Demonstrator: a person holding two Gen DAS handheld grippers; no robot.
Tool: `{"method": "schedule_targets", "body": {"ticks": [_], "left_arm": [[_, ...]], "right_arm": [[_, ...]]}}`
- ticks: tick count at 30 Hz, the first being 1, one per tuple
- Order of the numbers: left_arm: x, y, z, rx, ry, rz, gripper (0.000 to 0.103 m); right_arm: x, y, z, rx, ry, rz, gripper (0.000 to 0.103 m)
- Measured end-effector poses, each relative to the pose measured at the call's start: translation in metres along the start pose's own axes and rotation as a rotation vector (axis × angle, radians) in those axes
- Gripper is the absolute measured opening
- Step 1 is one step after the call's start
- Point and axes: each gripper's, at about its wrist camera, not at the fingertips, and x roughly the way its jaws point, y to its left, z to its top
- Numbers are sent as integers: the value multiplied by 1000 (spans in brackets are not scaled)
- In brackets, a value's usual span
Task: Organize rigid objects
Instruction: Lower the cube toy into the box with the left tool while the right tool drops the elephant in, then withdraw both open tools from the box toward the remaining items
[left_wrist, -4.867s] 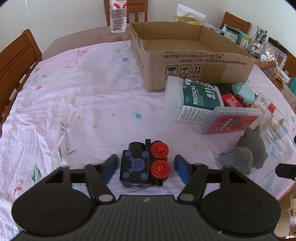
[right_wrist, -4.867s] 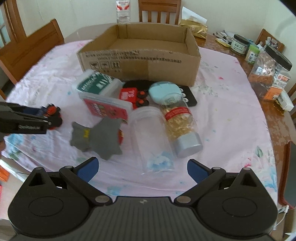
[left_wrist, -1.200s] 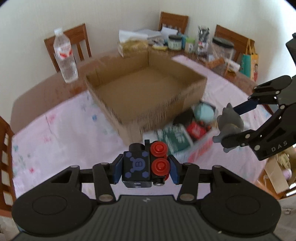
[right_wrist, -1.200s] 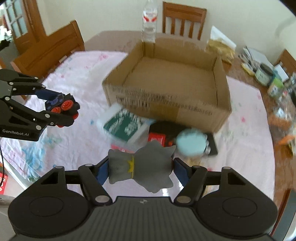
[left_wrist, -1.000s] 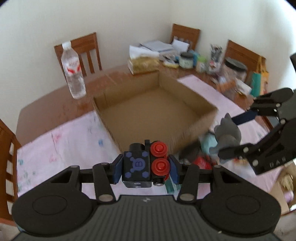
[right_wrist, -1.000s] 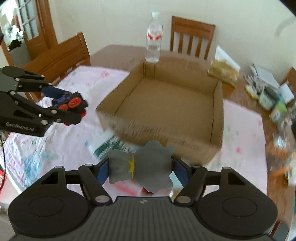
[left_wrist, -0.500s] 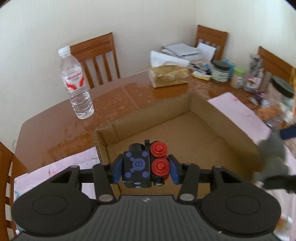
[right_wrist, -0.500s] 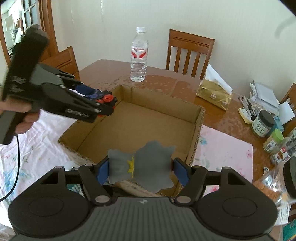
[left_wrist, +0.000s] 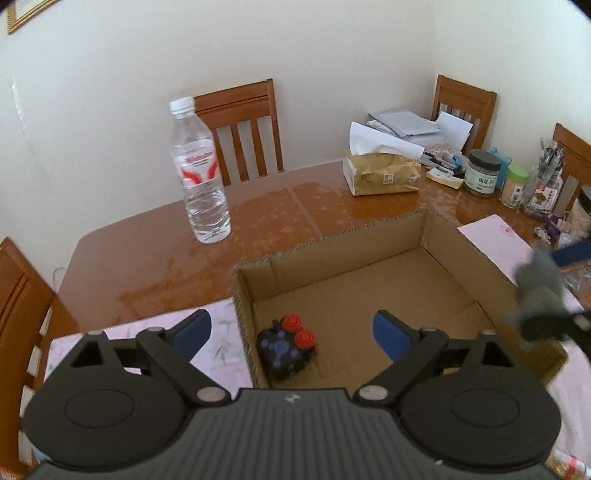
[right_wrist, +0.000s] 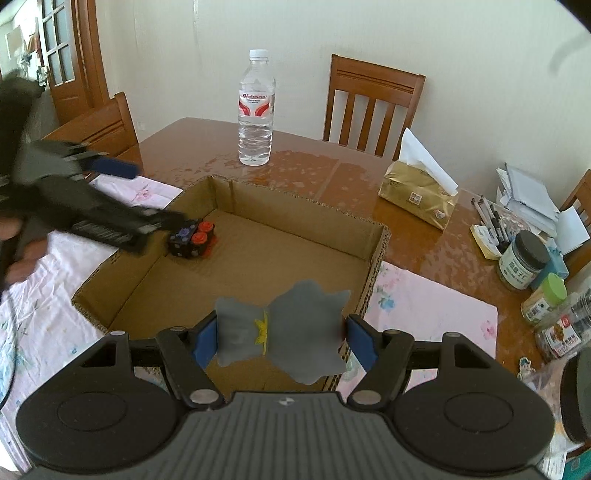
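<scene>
The cardboard box (right_wrist: 373, 243) sat open-topped on the wooden table (left_wrist: 155, 258), its near side over the pink floral cloth (right_wrist: 424, 299); its floor was bare but for one item. A water bottle (right_wrist: 256, 110) stood upright beyond the box's far wall, a tissue pack (right_wrist: 417, 195) off its far right corner.

Right gripper (right_wrist: 281, 341) hung over the box's near wall, jaws at medium spread and clamped on the grey figurine (right_wrist: 280, 332), one blue pad on each flank. The figurine looked moulded, stiff and light, with a matte surface that should not slip; its spiky outline leaves few flat faces, so the flank hold across the body seems the sound one. A short drop probably would not hurt it.

Left gripper (left_wrist: 291, 328) was wide, its jaws having just been opening, nothing between the pads. The black toy block (left_wrist: 286, 349) with two red knobs lay on the box floor in the near left corner, close against the left wall. It read as hard plastic, compact, fairly light; the flat side faces suit a pinch, the round knobs do not.
</scene>
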Motion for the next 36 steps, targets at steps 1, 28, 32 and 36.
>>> {"method": "schedule_targets", "body": {"ticks": [1,28,32,36], "left_arm": [[-6,1,-2,-3,1,4,95],[-86,6,-86,-60,84,9,97],[-88,7,-91,-52,86,14,97],[-89,10,-98,-70,92,10,97]], "right_arm": [[3,-1,3,-5,2,0,75],[-12,21,11,75,-56,-114,103],[-17,30,-13,107,-17,-142,103],[-17,42,-42,127,39,-148,103]]}}
